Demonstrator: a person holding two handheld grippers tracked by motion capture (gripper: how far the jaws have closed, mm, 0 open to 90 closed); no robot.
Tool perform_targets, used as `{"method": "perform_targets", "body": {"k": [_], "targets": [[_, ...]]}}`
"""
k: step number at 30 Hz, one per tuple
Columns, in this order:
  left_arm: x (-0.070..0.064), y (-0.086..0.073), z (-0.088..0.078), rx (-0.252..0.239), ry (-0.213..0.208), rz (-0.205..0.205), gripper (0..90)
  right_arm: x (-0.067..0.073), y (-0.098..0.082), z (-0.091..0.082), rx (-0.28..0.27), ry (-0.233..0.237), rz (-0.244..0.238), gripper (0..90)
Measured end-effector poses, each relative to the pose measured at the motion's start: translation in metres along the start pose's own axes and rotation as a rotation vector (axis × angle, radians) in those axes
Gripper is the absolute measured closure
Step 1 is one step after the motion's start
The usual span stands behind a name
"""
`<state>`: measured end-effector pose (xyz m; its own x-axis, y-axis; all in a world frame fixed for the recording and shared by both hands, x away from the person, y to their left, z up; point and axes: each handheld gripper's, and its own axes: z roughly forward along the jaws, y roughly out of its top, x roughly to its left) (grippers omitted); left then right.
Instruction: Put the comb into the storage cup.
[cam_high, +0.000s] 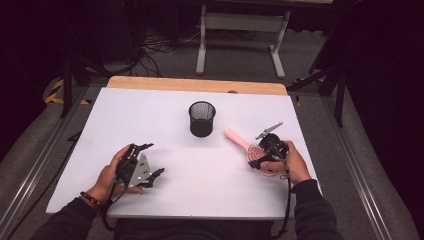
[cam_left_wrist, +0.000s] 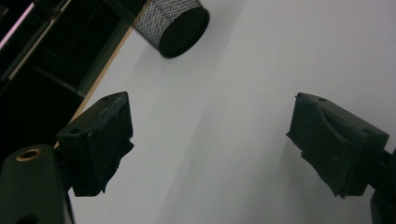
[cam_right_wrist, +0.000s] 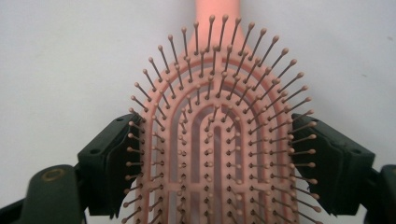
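Gripping the pink hairbrush (cam_right_wrist: 210, 140) across its bristled head, the right gripper (cam_high: 261, 159) has its fingers (cam_right_wrist: 109, 163) pressed against both edges of the paddle, bristles facing up toward the camera. In the high view the hairbrush (cam_high: 245, 145) lies at the right side of the white desk (cam_high: 150, 115), its handle pointing up and left toward the black mesh cup (cam_high: 202, 118), which stands upright near the middle of the desk, well apart from the brush.

The left gripper (cam_high: 149, 160) rests at the left side of the desk with its fingers (cam_left_wrist: 100, 140) spread wide and nothing between them; the mesh cup (cam_left_wrist: 175, 23) shows farther off in its own view.

The brush looks light and stiff, a vented plastic frame that should not bend under the squeeze. Its smooth rim is probably a little slippery, and the thin ball-tipped bristles will flex and could snag on the pads or on the mesh. Held at the head, the long handle hangs out in front as a lever, so the brush may pivot in the grip when lifted; a hold at the neck, where the head meets the handle, would likely be steadier. If the brush is bound for the cup, going in handle first seems the easier fit.
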<state>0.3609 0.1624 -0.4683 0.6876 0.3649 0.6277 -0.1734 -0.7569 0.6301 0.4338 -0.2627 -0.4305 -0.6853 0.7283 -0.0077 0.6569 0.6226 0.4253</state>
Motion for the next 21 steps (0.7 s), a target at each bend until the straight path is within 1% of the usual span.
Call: {"method": "perform_targets", "body": {"k": [1, 2, 3, 4, 5, 7, 8, 9, 10, 11, 12, 13, 14, 15, 16, 17, 18, 19, 21], "targets": [[-0.008, 0.011, 0.007, -0.007, 0.013, 0.072, 14.9, 0.004, 0.001, -0.001, -0.022, 0.011, -0.002, 19.7], [-0.008, 0.011, 0.007, -0.007, 0.013, 0.072, 15.3, 0.004, 0.001, -0.001, -0.022, 0.011, -0.002, 19.7], [-0.013, 0.02, 0.012, -0.019, 0.012, 0.12, 15.3, 0.005, 0.002, -0.002, -0.03, 0.014, -0.006, 19.7], [-0.017, 0.026, 0.015, -0.028, 0.008, 0.132, 15.5, 0.009, 0.003, -0.003, -0.043, 0.025, -0.016, 19.7], [-0.02, 0.031, 0.018, -0.041, 0.0, 0.155, 15.6, 0.012, 0.004, -0.004, -0.054, 0.032, -0.017, 19.7], [-0.024, 0.039, 0.024, -0.055, -0.005, 0.173, 15.7, 0.017, 0.006, -0.005, -0.067, 0.036, -0.026, 19.7], [-0.028, 0.045, 0.028, -0.055, 0.015, 0.206, 16.0, 0.022, 0.008, -0.005, -0.087, 0.052, -0.036, 19.7], [-0.028, 0.045, 0.028, -0.055, 0.015, 0.206, 16.7, 0.022, 0.008, -0.005, -0.087, 0.052, -0.036, 19.7], [-0.03, 0.047, 0.03, -0.052, 0.027, 0.216, 16.7, 0.025, 0.009, -0.005, -0.093, 0.058, -0.038, 19.7], [-0.033, 0.051, 0.034, -0.056, 0.047, 0.243, 17.3, 0.033, 0.014, -0.005, -0.108, 0.073, -0.05, 19.7], [-0.035, 0.055, 0.039, -0.064, 0.062, 0.267, 17.9, 0.035, 0.016, -0.004, -0.107, 0.088, -0.058, 19.7], [-0.035, 0.055, 0.039, -0.064, 0.062, 0.267, 18.2, 0.035, 0.016, -0.004, -0.107, 0.088, -0.058, 19.7], [-0.037, 0.057, 0.042, -0.072, 0.079, 0.291, 18.2, 0.039, 0.018, -0.003, -0.109, 0.099, -0.068, 19.7], [-0.039, 0.059, 0.044, -0.076, 0.098, 0.306, 18.6, 0.044, 0.022, -0.002, -0.108, 0.102, -0.079, 19.7], [-0.041, 0.061, 0.046, -0.078, 0.106, 0.312, 19.2, 0.048, 0.025, -0.001, -0.106, 0.108, -0.092, 19.7], [-0.043, 0.063, 0.048, -0.072, 0.113, 0.323, 20.0, 0.052, 0.028, 0.0, -0.106, 0.113, -0.099, 19.7], [-0.044, 0.064, 0.049, -0.068, 0.125, 0.334, 21.0, 0.061, 0.035, 0.002, -0.108, 0.13, -0.124, 19.7], [-0.046, 0.065, 0.052, -0.07, 0.152, 0.351, 21.0, 0.061, 0.035, 0.002, -0.108, 0.13, -0.124, 19.7], [-0.05, 0.068, 0.056, -0.054, 0.176, 0.382, 23.3, 0.071, 0.043, 0.005, -0.109, 0.138, -0.142, 19.7]]}}
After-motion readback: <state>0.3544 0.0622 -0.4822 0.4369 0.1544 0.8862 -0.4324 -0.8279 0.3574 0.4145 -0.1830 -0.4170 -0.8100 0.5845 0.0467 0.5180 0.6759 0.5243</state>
